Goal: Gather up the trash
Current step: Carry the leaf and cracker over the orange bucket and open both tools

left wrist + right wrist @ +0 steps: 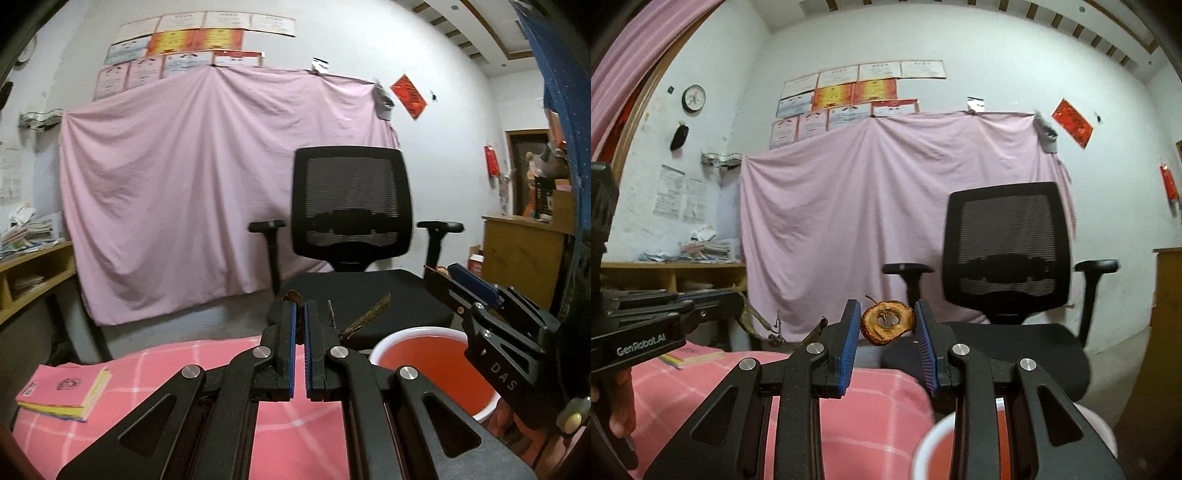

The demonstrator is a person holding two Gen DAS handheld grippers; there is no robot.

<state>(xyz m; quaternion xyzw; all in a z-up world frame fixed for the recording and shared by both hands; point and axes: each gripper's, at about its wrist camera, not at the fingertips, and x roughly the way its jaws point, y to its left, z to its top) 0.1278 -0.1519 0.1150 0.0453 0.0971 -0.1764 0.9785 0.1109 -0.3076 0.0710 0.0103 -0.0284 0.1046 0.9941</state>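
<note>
Two grippers carry trash above the table edge, both near the bin (436, 365). My left gripper (300, 325) is pinched together on a thin brown leaf scrap (364, 317), which sticks out to the right of the fingertips. My right gripper (886, 328) is clamped on a dried fruit ring (886, 323), held by its edges between the blue pads (849, 332).

In my judgement the step in hand is the drop. To do it well, I should bring each load fully over the bin mouth before parting the jaws, and lower it inside the rim; the leaf is light and may drift or cling to a pad.

Surface: a pink checked cloth (295, 435) covers the table, with a pink book (66, 387) at its left. Beyond stands a black mesh chair (351, 206). A pink sheet (192, 184) hangs on the white wall, with certificates (860, 92) and a clock (693, 98) above.
</note>
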